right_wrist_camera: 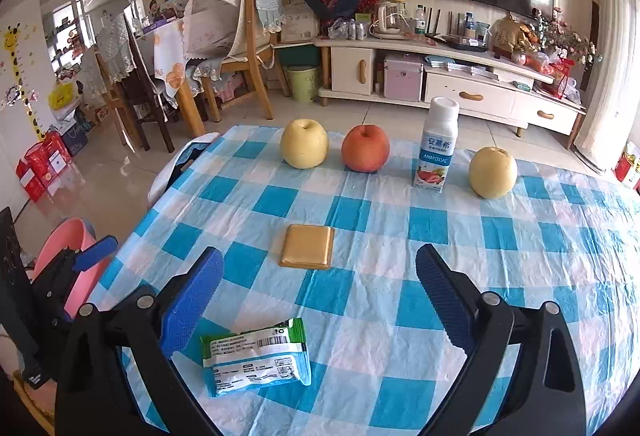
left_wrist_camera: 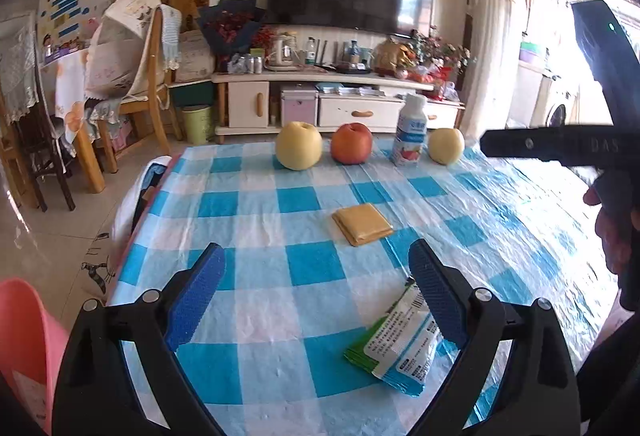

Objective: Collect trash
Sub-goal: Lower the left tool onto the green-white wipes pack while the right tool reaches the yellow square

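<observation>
Bench (right_wrist_camera: 520, 276): wrapper (right_wrist_camera: 256, 362) near front edge, partly hidden behind open left claw (left_wrist_camera: 316, 300) finger; open right claw (right_wrist_camera: 320, 302) empty; pink bin (left_wrist_camera: 24, 336) cut off at left.

The tablecloth (right_wrist_camera: 440, 276) has blue and white checks. The wrapper (right_wrist_camera: 256, 362) is green, white and blue; the flat packet (right_wrist_camera: 308, 246) is yellow.

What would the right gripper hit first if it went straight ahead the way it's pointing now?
Probably the yellow pad: it lies just left of the midline, ahead of the open right gripper. The wrapper sits nearer but off toward the left finger. Depth is unclear.
</observation>
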A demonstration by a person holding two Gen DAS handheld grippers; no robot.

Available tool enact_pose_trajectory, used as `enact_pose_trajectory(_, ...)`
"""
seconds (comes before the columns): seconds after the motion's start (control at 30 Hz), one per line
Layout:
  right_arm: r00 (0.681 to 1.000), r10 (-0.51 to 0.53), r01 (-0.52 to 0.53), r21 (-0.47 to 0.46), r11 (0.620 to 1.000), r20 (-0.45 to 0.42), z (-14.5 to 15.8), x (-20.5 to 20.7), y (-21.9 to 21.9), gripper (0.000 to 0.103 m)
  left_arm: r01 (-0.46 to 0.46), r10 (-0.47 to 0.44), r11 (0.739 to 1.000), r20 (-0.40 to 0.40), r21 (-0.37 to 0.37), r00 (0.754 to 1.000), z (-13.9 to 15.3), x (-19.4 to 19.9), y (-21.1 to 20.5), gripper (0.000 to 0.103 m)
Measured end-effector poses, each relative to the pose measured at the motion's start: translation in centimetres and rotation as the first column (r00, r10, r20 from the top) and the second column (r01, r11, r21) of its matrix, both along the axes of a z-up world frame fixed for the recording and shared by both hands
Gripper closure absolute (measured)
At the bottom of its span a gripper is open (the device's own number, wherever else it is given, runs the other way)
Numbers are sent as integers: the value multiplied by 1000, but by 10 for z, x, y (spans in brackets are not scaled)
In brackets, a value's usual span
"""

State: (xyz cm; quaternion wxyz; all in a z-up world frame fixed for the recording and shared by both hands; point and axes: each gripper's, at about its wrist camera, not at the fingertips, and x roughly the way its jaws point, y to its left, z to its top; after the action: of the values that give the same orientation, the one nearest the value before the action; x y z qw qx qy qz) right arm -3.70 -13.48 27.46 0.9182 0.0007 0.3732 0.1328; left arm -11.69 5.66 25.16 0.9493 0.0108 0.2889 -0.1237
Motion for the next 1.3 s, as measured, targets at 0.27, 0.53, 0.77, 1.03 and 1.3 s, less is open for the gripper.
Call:
enact_pose_trajectory(0.27,999,-2,3,20,1000,-50,-9,18,-10,7,187,-179,981,-139,48,974,-29,3,-34,10)
enact_pose_trajectory(0.53,985,68,-62,39,997,-156,-35,40,4,7,326,-291,939,-246,112,924,-55,4,-60,10)
enact_pose_trajectory(0.77,963,110,-110,15,994,-248,-69,62,23,7,342,-300,934,-293,102,908,-65,17,-63,10)
enact_pose_trajectory(1.03,950,128,-130,11,991,-285,-94,77,40,7,371,-321,923,-323,104,890,-74,22,-70,10)
enact_pose_trajectory(1.3,947,118,-120,11,993,-300,-113,95,47,7,387,-326,913,-341,128,882,-80,25,-84,27)
